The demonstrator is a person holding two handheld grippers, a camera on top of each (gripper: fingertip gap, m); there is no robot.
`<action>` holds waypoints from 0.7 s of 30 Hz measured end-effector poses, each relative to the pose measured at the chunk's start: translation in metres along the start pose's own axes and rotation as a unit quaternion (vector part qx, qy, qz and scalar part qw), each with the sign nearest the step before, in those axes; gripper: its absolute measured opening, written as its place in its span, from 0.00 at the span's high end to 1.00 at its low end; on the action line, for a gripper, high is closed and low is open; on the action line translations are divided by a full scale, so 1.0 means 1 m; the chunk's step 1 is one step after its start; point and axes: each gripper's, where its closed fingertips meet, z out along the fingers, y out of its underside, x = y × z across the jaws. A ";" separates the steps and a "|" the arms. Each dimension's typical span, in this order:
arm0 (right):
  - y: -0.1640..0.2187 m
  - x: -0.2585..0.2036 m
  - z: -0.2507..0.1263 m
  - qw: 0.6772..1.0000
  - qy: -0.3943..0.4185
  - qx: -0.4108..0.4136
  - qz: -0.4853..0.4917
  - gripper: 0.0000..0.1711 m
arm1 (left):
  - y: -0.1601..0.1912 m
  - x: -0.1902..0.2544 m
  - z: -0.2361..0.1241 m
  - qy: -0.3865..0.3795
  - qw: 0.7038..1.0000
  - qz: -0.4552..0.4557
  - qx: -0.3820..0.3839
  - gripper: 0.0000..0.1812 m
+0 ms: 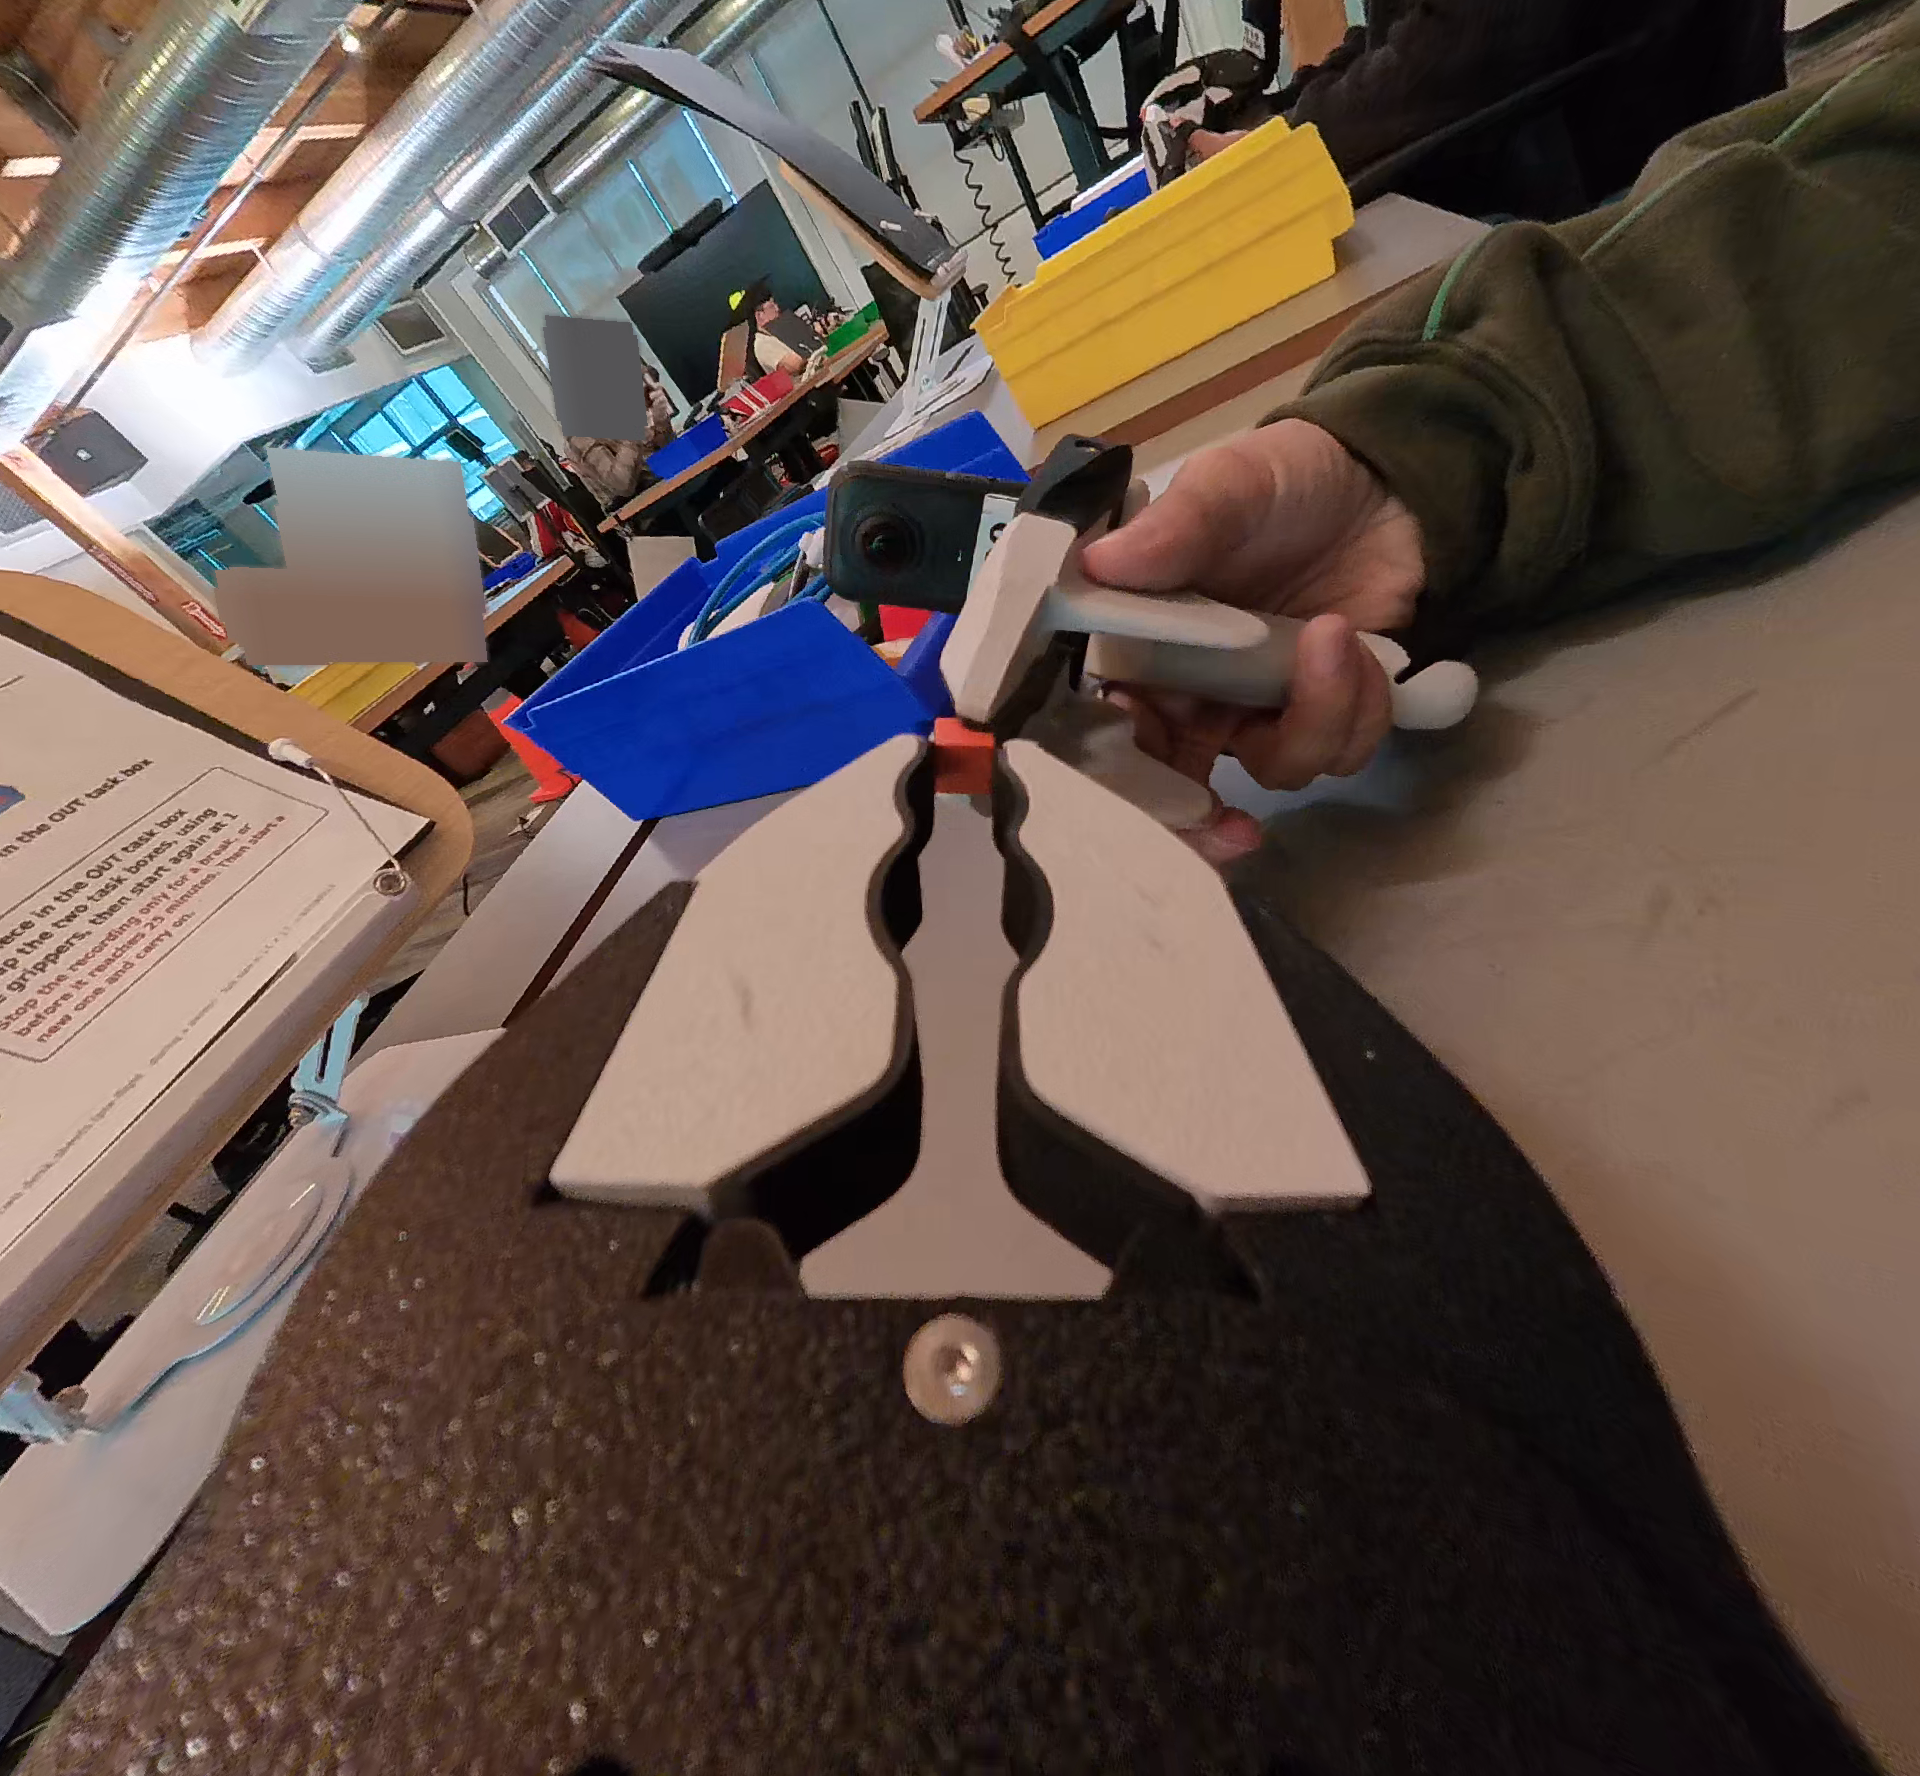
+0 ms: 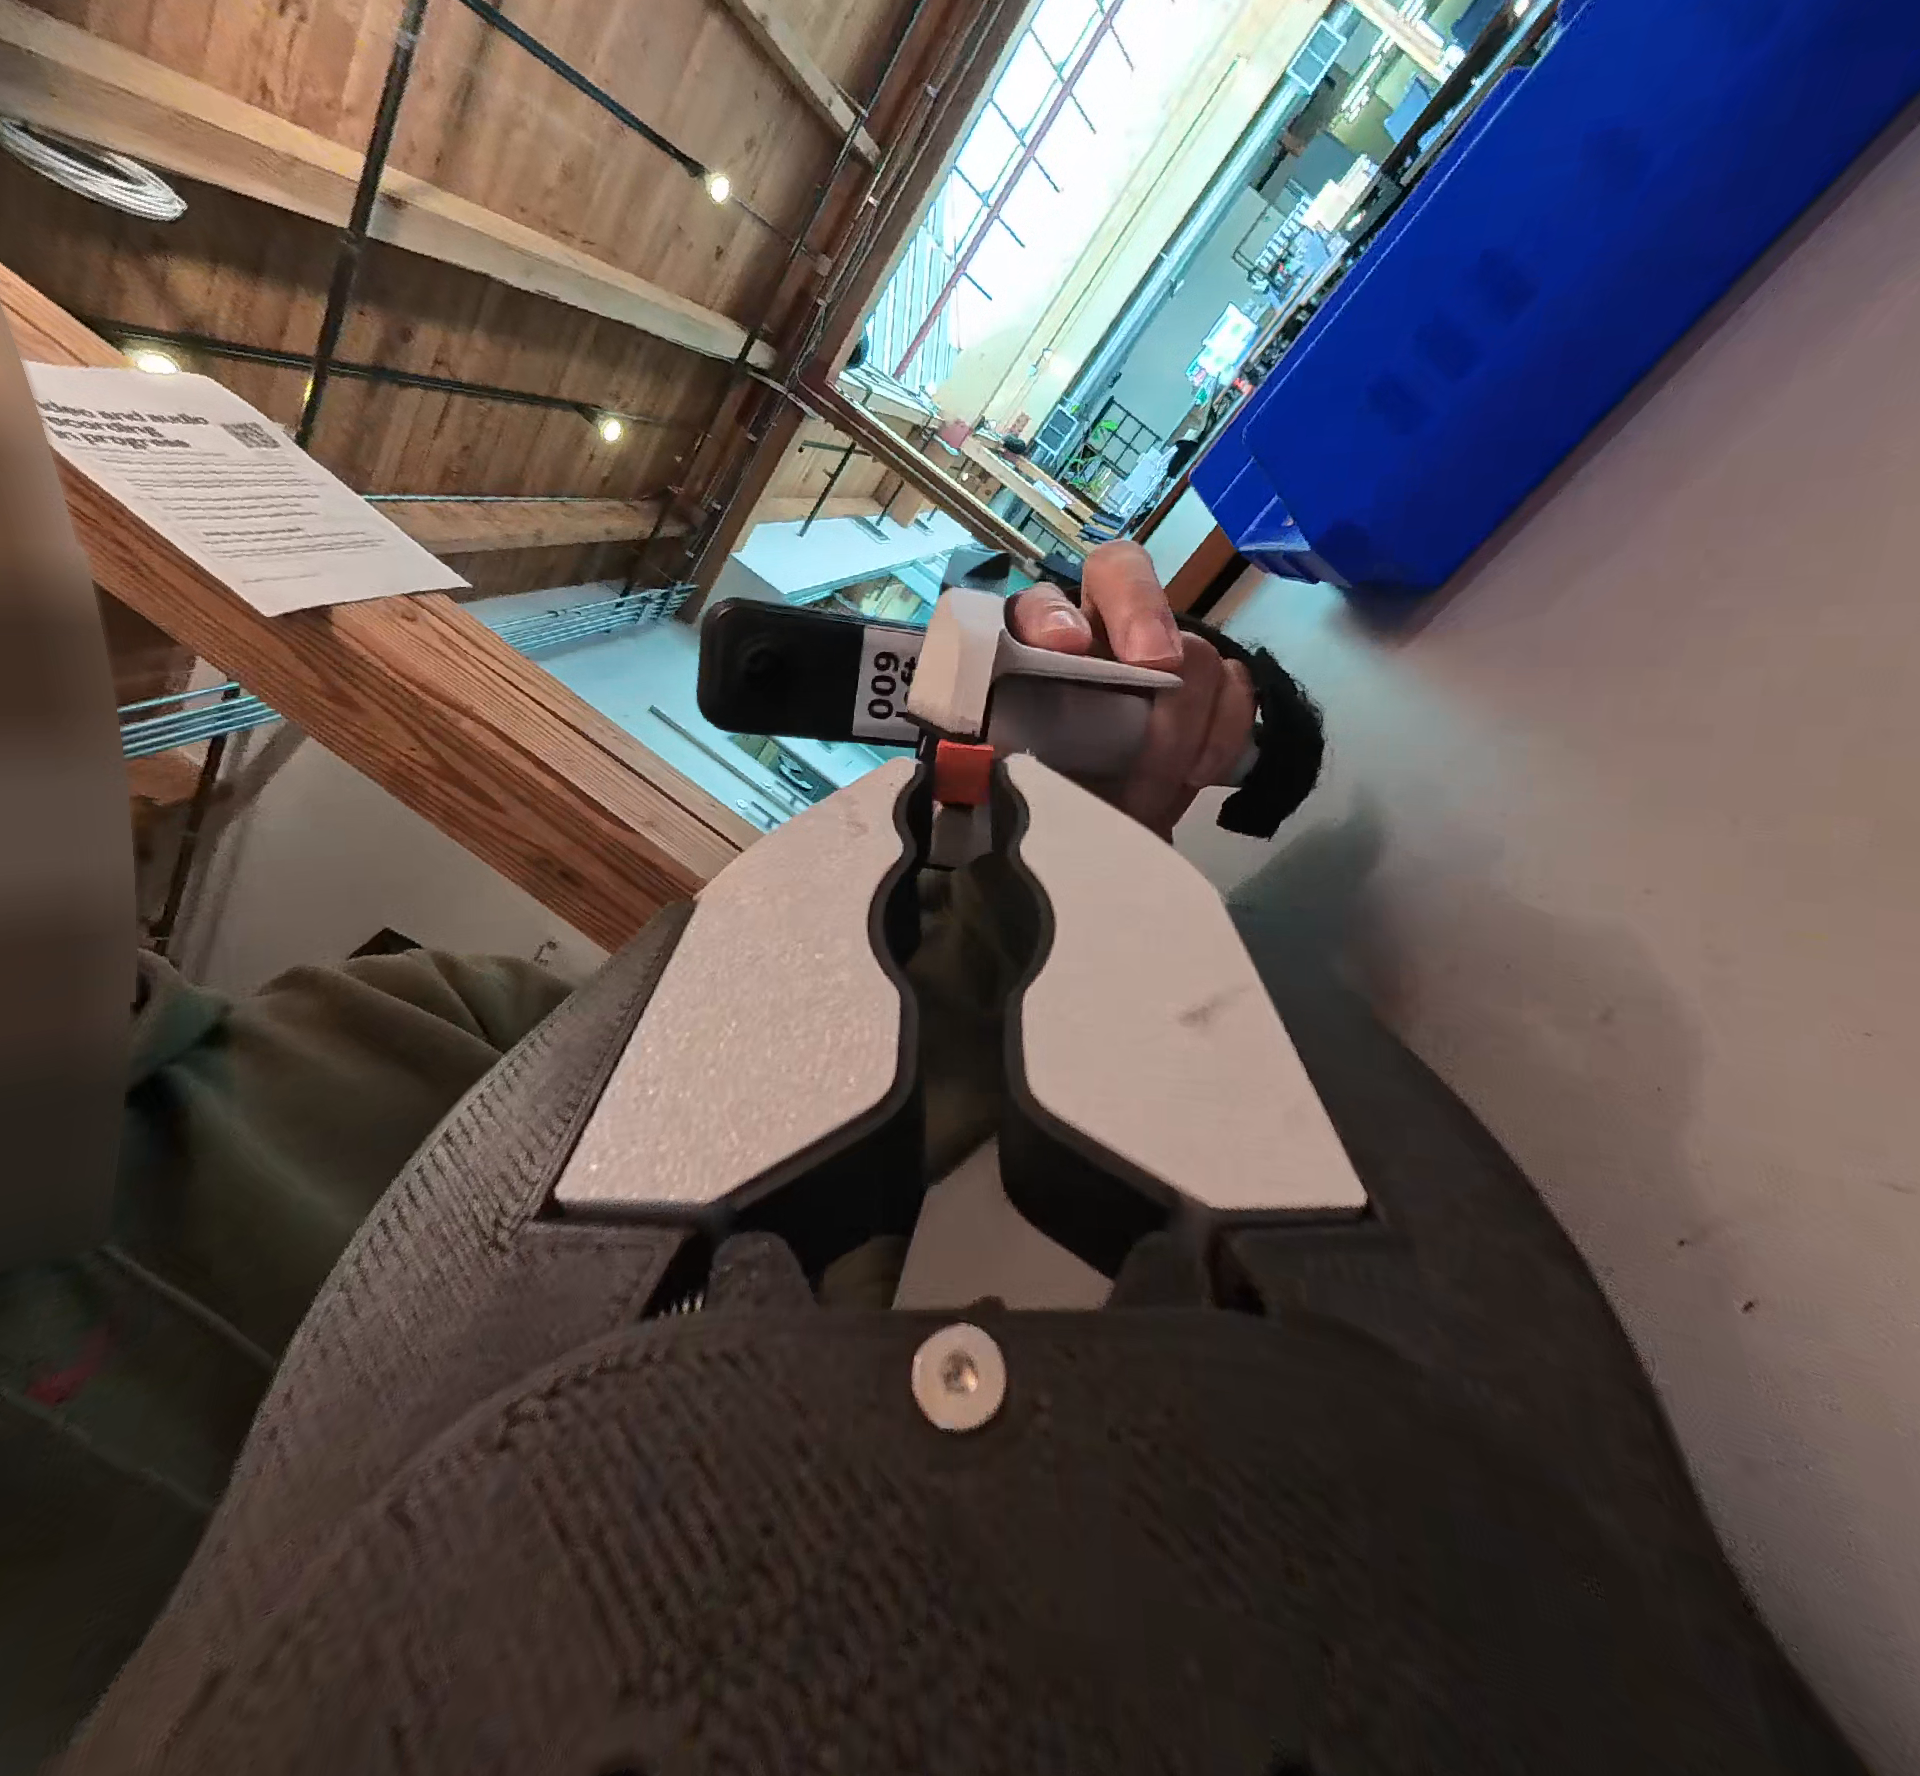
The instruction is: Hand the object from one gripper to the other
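A small orange block (image 1: pixel 961 758) sits between the fingertips of my left gripper (image 1: pixel 961 768), which is closed on it above the grey table. My right gripper (image 1: pixel 982 703), held by a hand in a green sleeve, comes down onto the same block from above. In the right wrist view the orange block (image 2: pixel 958 776) sits between the tips of my right gripper (image 2: pixel 958 783), with the left gripper (image 2: pixel 951 724) and its camera pressed on it from above. Both grippers grip the block at once. A grey part shows just under the block.
A blue bin (image 1: pixel 727 718) with cables stands just beyond the grippers, and a yellow bin (image 1: pixel 1164 272) is farther back. A board with a printed sheet (image 1: pixel 156 947) stands at the left. The grey table (image 1: pixel 1558 947) spreads right. A blue bin (image 2: pixel 1558 272) and a wooden beam (image 2: pixel 416 687) also show. The tips of both grippers are at nearly the same place.
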 end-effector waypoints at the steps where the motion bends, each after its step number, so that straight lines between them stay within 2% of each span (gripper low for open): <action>1: 0.001 0.000 0.000 1.000 -0.001 -0.004 0.000 0.94 | 0.000 0.000 0.000 0.001 1.000 0.000 0.000 0.95; 4: 0.001 0.001 -0.001 0.999 0.014 -0.019 -0.039 0.94 | 0.002 0.000 0.000 0.001 1.000 -0.017 -0.004 0.94; 7: -0.005 0.006 -0.003 0.986 0.068 -0.024 -0.149 0.94 | 0.007 -0.005 0.001 -0.006 0.996 -0.086 -0.011 0.92; 10: -0.022 0.014 -0.013 0.934 0.172 -0.014 -0.313 0.94 | 0.014 -0.016 -0.001 -0.023 0.982 -0.188 -0.021 0.88; 12: -0.027 0.019 -0.020 0.862 0.243 -0.046 -0.442 0.94 | 0.017 -0.020 0.001 -0.020 0.963 -0.267 -0.021 0.87; 13: -0.028 0.021 -0.023 0.814 0.276 -0.067 -0.508 0.94 | 0.019 -0.019 0.003 -0.012 0.952 -0.306 -0.023 0.87; 16: -0.029 0.025 -0.027 0.634 0.344 -0.136 -0.679 0.94 | 0.028 -0.011 0.011 0.011 0.915 -0.401 -0.050 0.87; 18: -0.022 0.030 -0.025 0.526 0.359 -0.189 -0.747 0.94 | 0.031 -0.005 0.016 0.025 0.900 -0.432 -0.063 0.86; 19: -0.018 0.034 -0.024 0.491 0.360 -0.213 -0.764 0.94 | 0.030 -0.002 0.018 0.032 0.897 -0.437 -0.064 0.86; 21: -0.011 0.041 -0.023 0.455 0.360 -0.243 -0.777 0.94 | 0.035 -0.002 0.019 0.023 0.897 -0.434 -0.078 0.86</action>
